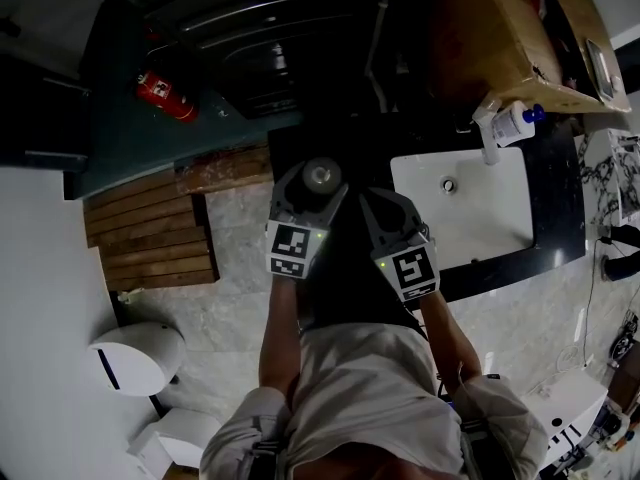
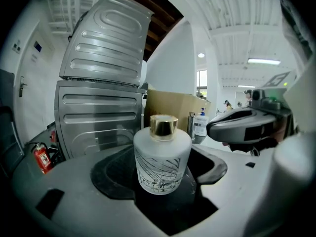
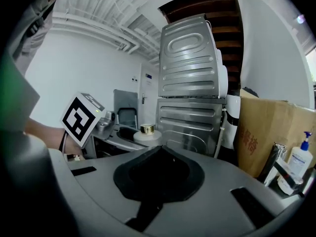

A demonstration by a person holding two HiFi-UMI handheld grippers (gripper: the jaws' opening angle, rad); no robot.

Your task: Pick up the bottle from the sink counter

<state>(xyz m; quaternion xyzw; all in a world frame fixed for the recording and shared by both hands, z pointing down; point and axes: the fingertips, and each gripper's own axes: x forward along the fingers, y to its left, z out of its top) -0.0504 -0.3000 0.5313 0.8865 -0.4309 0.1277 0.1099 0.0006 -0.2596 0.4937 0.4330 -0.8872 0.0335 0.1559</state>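
From the head view, the left gripper (image 1: pixel 308 196) is clamped round a squat round bottle (image 1: pixel 320 176), held in the air before the person's body, well apart from the white rectangular sink (image 1: pixel 480 213) and its dark glossy surface (image 1: pixel 553 198). The right gripper (image 1: pixel 385 218) hangs just beside it. A pump bottle (image 1: pixel 515 123) stands at the sink's corner. The floor is pale and marbled, with a slatted wooden platform (image 1: pixel 150 233) and a red fire extinguisher (image 1: pixel 165 96). In the left gripper view the bottle is frosted white glass with black line drawing and a shiny gold cap, upright between black pads. Behind it rise ribbed grey metal machines (image 2: pixel 101 83), stacked, and a cardboard box (image 2: pixel 170 107). In the right gripper view the jaws are closed together, with nothing between them.
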